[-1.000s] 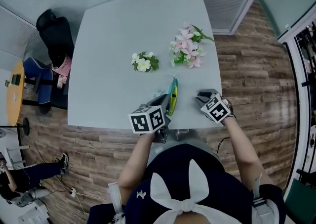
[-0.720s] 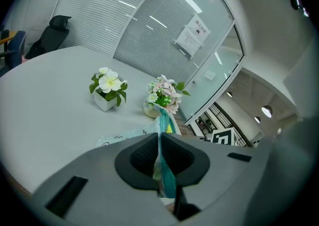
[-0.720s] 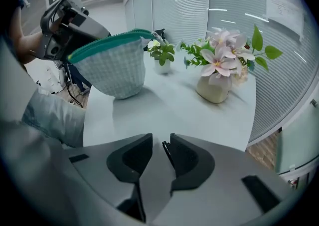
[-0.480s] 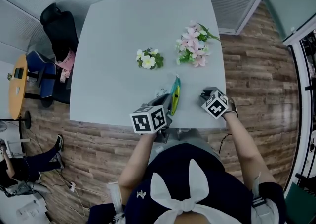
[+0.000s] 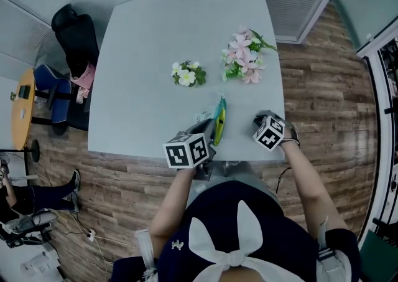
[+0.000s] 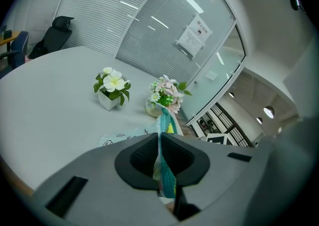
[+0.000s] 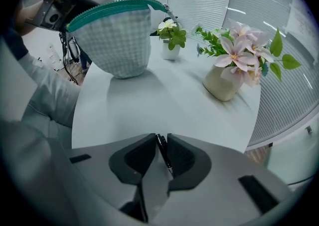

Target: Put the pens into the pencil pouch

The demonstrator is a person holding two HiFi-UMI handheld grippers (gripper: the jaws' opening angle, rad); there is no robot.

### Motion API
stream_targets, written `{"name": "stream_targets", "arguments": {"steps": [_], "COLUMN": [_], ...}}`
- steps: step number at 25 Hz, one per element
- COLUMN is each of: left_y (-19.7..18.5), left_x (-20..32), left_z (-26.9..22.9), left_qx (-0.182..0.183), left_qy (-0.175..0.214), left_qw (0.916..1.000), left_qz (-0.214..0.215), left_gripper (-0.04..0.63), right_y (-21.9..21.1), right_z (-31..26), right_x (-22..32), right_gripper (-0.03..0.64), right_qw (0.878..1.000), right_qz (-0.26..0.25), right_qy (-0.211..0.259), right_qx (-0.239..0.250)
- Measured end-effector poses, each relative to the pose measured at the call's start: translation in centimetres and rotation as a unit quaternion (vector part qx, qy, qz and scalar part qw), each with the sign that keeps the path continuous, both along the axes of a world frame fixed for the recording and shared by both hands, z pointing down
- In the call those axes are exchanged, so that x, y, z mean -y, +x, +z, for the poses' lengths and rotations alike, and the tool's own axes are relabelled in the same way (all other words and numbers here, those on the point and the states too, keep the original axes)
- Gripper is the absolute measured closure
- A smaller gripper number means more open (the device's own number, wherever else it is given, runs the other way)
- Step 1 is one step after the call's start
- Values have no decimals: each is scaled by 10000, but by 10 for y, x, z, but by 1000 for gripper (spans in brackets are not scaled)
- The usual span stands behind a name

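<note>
My left tongs [image 6: 160, 142] clamp the teal-zipped checked fabric pouch [image 7: 117, 40]. My right tongs [image 7: 160, 139] have just been closing and now pinch a thin black pen [image 7: 163, 152]. I should firm that pinch before lifting leftward.

right gripper [image 7: 161, 135] closing, apparently on pen [image 7: 165, 153]

An office: blinded glass partitions [image 6: 149, 35], swivel chair [image 5: 73, 41].

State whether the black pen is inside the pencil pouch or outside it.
Outside: the black pen sits in the right gripper, whose jaws have just been closing on it, apart from the pencil pouch.
</note>
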State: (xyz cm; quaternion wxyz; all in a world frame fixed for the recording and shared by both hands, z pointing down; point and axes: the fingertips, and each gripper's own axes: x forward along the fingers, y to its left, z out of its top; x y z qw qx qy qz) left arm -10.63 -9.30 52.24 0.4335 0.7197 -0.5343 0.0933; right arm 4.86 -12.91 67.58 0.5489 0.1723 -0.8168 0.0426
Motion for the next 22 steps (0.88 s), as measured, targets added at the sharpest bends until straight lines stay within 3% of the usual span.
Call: {"name": "stream_targets", "arguments": {"steps": [9,22], "left_y": [-2,-5], "left_x": [-3,-9], "left_z": [0,0], "left_qx": [13,31], "left_qy": [9,17], "left_qw": [10000,10000], "left_qz": [-35,-49], "left_gripper": [557,557], "right_y": [0,-6], "right_z": [-12,-58], "right_x": [-4,-5], "right_gripper": [566,574], "right_qw": [9997,9935], "right_qz": [-29,702], "right_qy": [222,252], "right_qx": [19,859]}}
